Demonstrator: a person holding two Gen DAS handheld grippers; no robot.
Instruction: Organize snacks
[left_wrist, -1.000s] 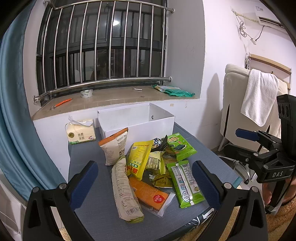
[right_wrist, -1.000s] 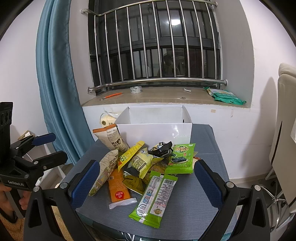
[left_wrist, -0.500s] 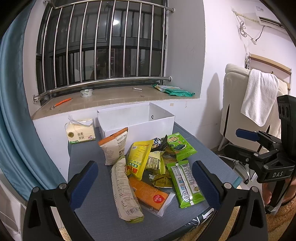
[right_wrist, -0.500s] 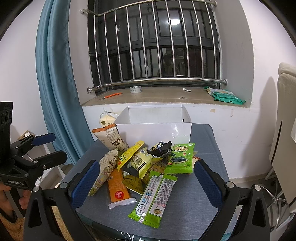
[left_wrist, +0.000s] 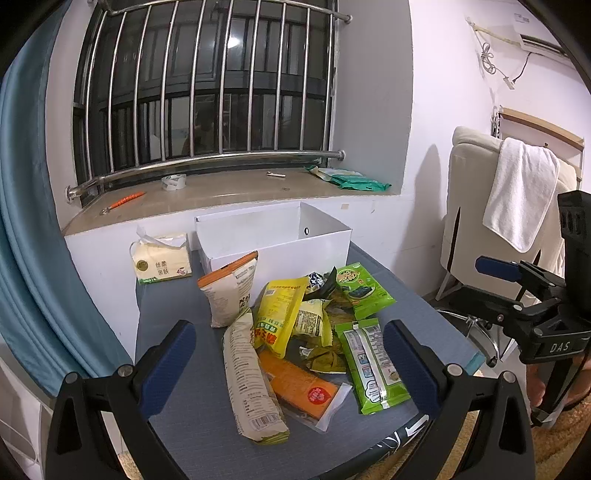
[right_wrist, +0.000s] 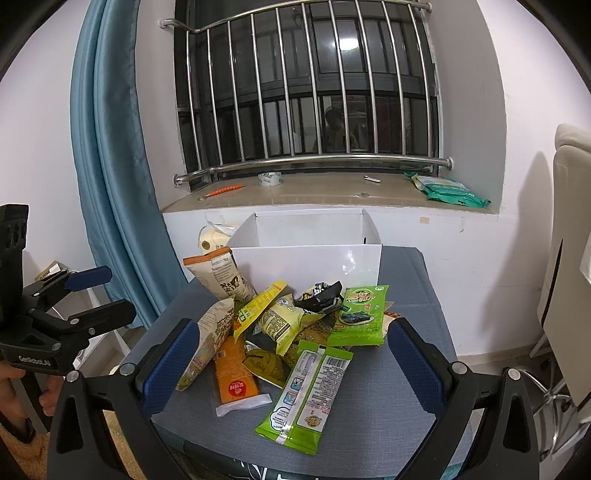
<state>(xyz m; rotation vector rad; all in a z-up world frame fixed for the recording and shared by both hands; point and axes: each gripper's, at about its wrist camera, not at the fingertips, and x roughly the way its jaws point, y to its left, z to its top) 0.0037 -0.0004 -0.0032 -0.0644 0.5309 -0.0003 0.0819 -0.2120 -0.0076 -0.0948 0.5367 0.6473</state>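
Observation:
A heap of snack packets lies on a grey table (left_wrist: 173, 306) (right_wrist: 402, 369): a long beige packet (left_wrist: 249, 384) (right_wrist: 207, 339), an orange packet (left_wrist: 301, 384) (right_wrist: 232, 380), a yellow packet (left_wrist: 279, 314) (right_wrist: 258, 306), a long green packet (left_wrist: 371, 362) (right_wrist: 310, 384) and a green seaweed packet (left_wrist: 364, 288) (right_wrist: 360, 310). An orange-topped bag (left_wrist: 231, 291) (right_wrist: 219, 273) leans against an empty white box (left_wrist: 273, 236) (right_wrist: 310, 258) behind the heap. My left gripper (left_wrist: 288, 365) and right gripper (right_wrist: 291, 365) both hover open near the table's front edge, holding nothing.
A tissue pack (left_wrist: 160, 260) sits left of the box. A windowsill (left_wrist: 221, 192) behind holds a tape roll, an orange tool and green packets. A blue curtain (right_wrist: 118, 147) hangs left; a chair with a white towel (left_wrist: 521, 192) stands right.

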